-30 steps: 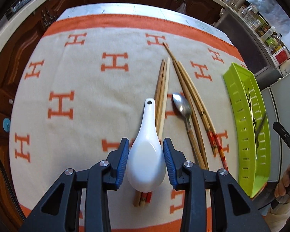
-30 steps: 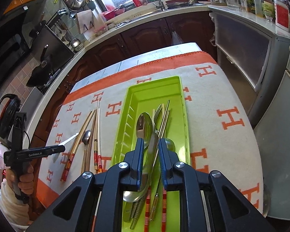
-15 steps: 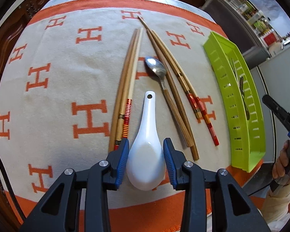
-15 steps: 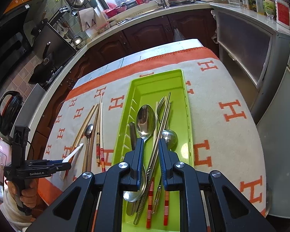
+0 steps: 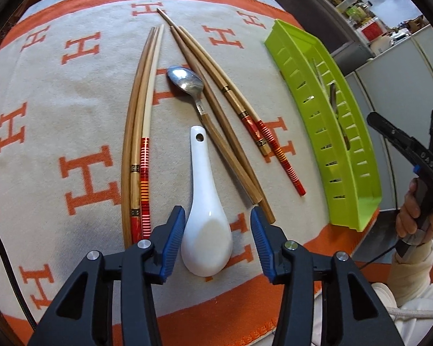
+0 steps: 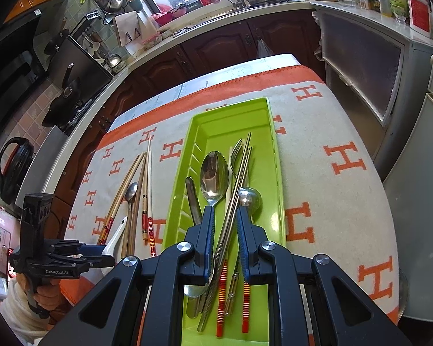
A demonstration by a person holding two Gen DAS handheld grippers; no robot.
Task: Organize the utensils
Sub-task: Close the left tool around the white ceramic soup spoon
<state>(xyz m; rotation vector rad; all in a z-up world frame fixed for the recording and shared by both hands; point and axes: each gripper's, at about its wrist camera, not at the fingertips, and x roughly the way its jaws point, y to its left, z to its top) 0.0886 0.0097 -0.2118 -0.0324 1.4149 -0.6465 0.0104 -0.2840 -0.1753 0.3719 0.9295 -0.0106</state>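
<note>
Now lying on the H-patterned orange-and-cream cloth, glossy white ceramic soup spoon; left gripper just spreading, pads off it. Right gripper hovering narrowly parted, holding nothing, above lime-green plastic tray.

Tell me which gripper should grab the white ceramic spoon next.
Left. The left gripper already straddles the white ceramic spoon, jaws open; the right gripper hangs over the green tray.
</note>
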